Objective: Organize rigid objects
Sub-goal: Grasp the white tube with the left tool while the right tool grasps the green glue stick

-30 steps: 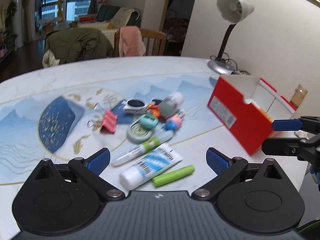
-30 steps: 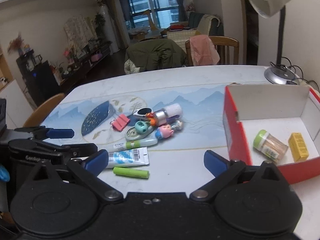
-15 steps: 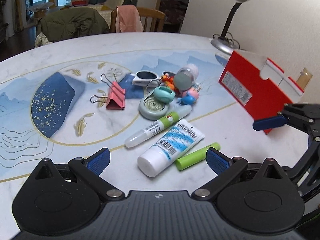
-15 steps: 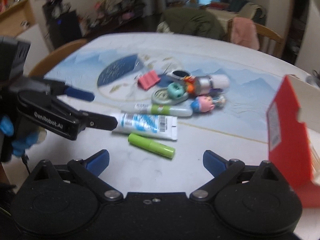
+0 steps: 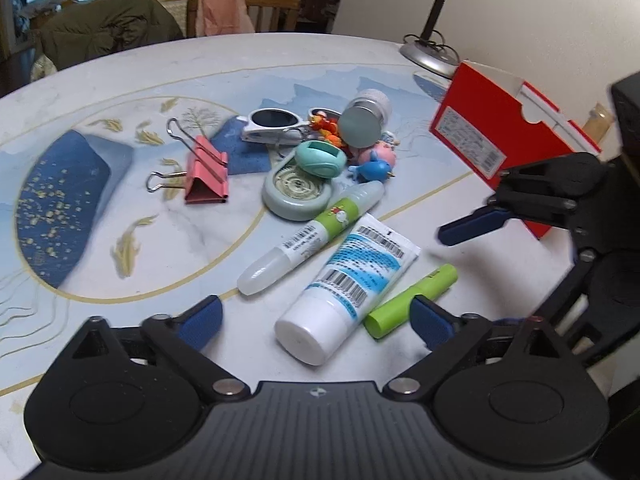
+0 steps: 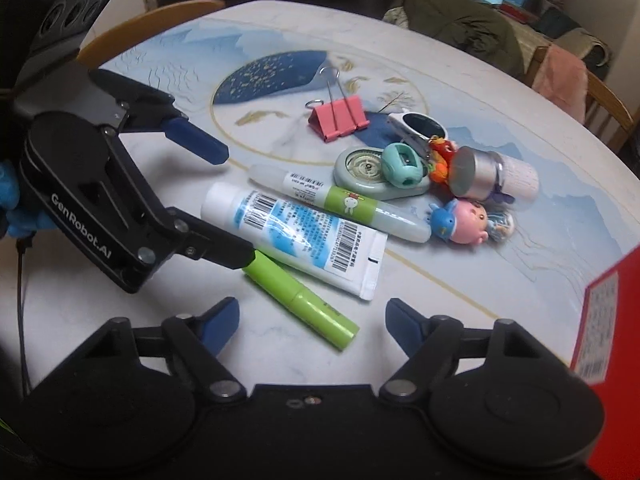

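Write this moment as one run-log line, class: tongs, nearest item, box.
left tongs: open over white tube | right tongs: open over green stick | red box: right of pile

white tube [image 5: 344, 288], green stick [image 5: 412, 301] lying touching, red box [image 5: 480, 136] well apart

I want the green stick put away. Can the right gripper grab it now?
Probably yes. The right gripper is open, with the green stick lying just ahead of it. The left gripper crowds the stick's far end.
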Motion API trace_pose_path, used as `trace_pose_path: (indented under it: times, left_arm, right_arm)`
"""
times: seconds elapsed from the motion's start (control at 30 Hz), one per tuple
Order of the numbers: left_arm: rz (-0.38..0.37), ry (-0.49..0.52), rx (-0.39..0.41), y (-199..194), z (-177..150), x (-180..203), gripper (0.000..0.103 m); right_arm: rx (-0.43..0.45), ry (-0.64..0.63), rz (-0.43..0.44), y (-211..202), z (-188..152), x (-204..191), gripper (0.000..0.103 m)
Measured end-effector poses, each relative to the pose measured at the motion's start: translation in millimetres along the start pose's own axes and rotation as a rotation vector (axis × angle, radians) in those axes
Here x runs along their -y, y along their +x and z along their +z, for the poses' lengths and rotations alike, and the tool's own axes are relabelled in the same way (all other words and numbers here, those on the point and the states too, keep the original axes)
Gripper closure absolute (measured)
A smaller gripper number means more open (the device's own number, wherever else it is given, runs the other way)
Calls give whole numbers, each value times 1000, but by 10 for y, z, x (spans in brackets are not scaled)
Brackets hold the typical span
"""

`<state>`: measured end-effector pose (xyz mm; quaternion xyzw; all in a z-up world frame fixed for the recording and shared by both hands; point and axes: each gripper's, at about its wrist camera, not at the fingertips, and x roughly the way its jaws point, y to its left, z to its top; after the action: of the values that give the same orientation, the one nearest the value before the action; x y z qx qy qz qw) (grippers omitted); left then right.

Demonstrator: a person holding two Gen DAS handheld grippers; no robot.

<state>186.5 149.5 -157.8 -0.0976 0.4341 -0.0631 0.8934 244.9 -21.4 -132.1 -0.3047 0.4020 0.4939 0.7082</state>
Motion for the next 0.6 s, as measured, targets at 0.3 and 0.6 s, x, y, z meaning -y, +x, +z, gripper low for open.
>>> trace_pose_path:
  times: [0.3,0.6]
  left_arm:
    - [-18,33,-16,13,-7,63,34]
    - [-32,100,-28,24,16,168,43]
  right_arm:
    - [-39,1,50,111,37,93,36]
    - [-42,-29,86,62,1,-31,51]
